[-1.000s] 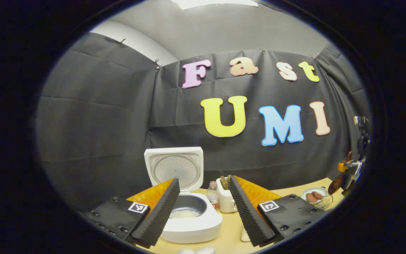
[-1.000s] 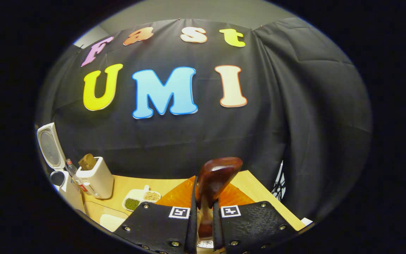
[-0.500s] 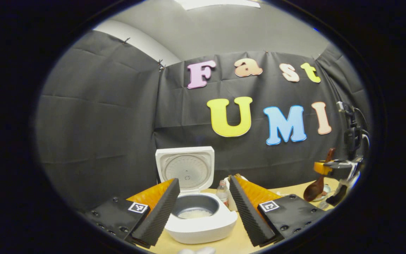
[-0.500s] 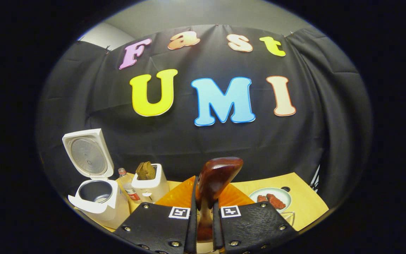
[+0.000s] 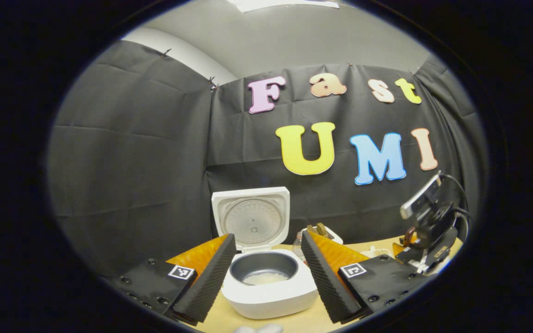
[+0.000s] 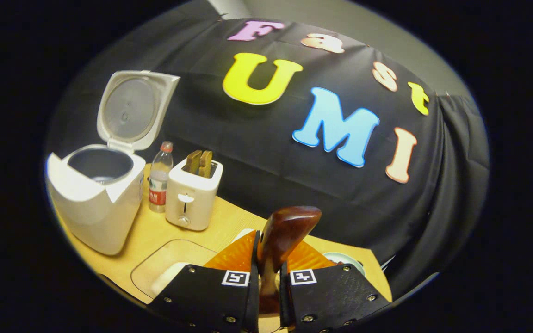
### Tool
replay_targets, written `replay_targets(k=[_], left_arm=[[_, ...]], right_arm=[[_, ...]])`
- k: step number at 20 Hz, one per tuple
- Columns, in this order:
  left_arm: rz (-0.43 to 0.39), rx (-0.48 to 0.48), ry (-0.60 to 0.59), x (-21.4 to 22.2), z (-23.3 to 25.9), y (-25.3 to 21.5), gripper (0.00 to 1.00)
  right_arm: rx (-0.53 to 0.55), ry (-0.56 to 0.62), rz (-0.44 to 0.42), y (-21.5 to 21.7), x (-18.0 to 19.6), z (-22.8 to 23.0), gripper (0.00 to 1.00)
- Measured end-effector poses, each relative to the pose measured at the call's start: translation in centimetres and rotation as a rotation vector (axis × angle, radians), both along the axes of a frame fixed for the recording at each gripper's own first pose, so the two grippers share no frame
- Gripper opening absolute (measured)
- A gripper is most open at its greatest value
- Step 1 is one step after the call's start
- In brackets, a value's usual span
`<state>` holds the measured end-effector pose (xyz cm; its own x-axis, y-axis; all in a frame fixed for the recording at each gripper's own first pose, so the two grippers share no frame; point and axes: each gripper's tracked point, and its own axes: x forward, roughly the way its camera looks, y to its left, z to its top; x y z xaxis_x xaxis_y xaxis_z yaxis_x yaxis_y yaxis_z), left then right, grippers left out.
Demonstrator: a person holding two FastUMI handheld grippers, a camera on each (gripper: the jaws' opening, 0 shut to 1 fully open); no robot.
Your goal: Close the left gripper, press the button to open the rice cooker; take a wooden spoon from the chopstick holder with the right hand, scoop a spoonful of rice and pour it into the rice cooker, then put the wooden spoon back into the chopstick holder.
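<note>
The left gripper [image 5: 266, 273] hangs low over the near edge of the table [image 5: 303, 319], level and pointing toward the far wall, its two ribbed, wedge-shaped fingers [image 5: 208, 282] spread wide apart with nothing between them. Framed in that gap sits the rice cooker [image 5: 269, 289], a rounded white plastic body with its square lid [image 5: 251, 218] standing upright on the far hinge, a round metal plate showing on the lid's inside. The dark, smooth inner pot [image 5: 263, 268] lies open, with a low layer of white rice [image 5: 259, 278] on its bottom. At the right edge of the left gripper view the right gripper [image 5: 426, 231] is seen from the side, tilted, with cables trailing off it. In the right gripper view the right gripper [image 6: 269, 286] is rolled, so the table slopes, and its flat dark fingers [image 6: 252, 282] are clenched on the stem of the wooden spoon [image 6: 285, 236]; the glossy red-brown bowl of the spoon rises above the fingertips and leans to the right. Whether the spoon carries any rice cannot be told from here. To the left in that view stands the open rice cooker [image 6: 95, 199], then a clear plastic bottle [image 6: 158, 178] with a red cap, then a white boxy holder [image 6: 192, 196] with brown wooden pieces standing in its top slots. A clear shallow tray [image 6: 169, 263] lies on the pale wooden table [image 6: 155, 231] just before the gripper, and the rim of a plate [image 6: 345, 258] peeks out to its right.
</note>
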<state>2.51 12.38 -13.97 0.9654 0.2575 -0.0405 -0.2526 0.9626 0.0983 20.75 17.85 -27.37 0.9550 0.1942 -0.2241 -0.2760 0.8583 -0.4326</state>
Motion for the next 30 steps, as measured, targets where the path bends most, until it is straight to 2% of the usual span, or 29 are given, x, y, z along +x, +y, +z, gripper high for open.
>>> replay_targets(k=[4, 6, 12, 19, 20, 21, 28, 29, 30], left_arm=[[0.006, -0.005, 0.020, -0.3, -1.1, 0.7, 0.99], [0.009, -0.008, 0.025, -0.5, -1.1, 1.0, 0.99], [0.018, -0.005, 0.034, -0.8, -1.3, 1.5, 0.98], [0.029, 0.000, 0.040, -0.9, -1.3, 2.2, 0.98], [0.031, 0.002, 0.042, -0.9, -1.2, 2.3, 0.97], [0.030, 0.002, 0.044, -1.0, -1.2, 2.4, 0.99], [0.035, 0.003, 0.049, -0.8, -0.9, 2.8, 0.97], [0.036, 0.003, 0.046, -0.8, -0.9, 2.8, 0.97], [0.036, 0.002, 0.046, -0.7, -0.8, 2.9, 0.97]], right_arm=[[-0.134, 0.011, 0.045, 1.4, -0.6, -3.9, 0.18], [-0.161, 0.035, 0.050, 1.5, -0.9, -5.7, 0.18], [-0.073, 0.123, 0.048, 2.7, -1.6, -7.8, 0.18], [0.156, 0.249, 0.013, 4.7, -2.2, -7.7, 0.18], [0.192, 0.262, 0.003, 4.8, -2.2, -7.5, 0.22], [0.239, 0.279, -0.001, 5.1, -2.3, -7.4, 0.18], [0.667, 0.452, -0.049, 5.8, -1.9, -6.7, 0.18], [0.728, 0.469, -0.067, 5.4, -1.7, -6.6, 0.14], [0.800, 0.498, -0.091, 4.7, -1.5, -6.7, 0.18]])
